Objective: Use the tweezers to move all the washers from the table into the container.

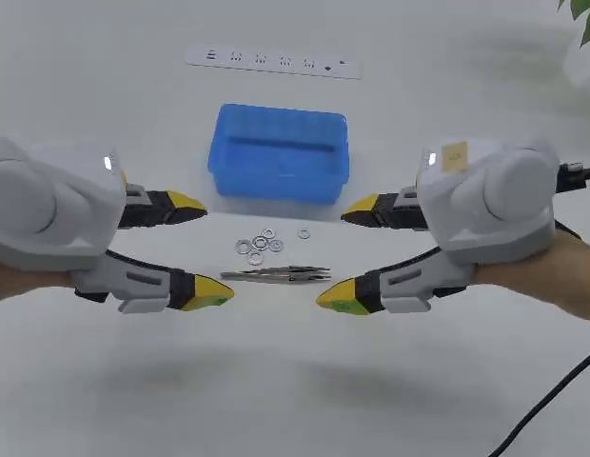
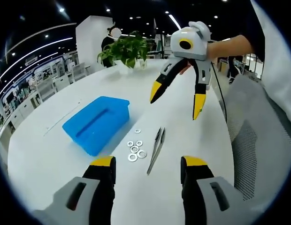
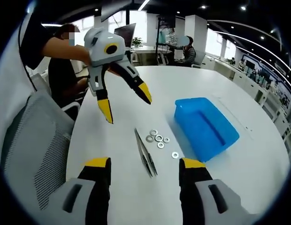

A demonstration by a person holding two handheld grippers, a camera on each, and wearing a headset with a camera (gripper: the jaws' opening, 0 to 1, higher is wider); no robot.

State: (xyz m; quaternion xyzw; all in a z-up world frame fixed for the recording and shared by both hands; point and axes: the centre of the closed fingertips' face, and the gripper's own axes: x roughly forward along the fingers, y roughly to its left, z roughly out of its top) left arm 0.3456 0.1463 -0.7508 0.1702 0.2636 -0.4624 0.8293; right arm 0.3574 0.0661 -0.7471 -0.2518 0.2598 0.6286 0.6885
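I am holding the left gripper (image 1: 211, 249) and right gripper (image 1: 335, 255) over the white table (image 1: 295, 381), both with jaws spread wide, gripping nothing. The tweezers (image 1: 276, 274) are lying between them (untouched), with 6 washers (image 1: 260, 245) sitting just beyond, near the blue container (image 1: 279, 152).

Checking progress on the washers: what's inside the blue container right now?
The blue container shows a bare floor, nothing on it. The washers lie on the table by the tweezers. Floor just behind its near wall is hidden.
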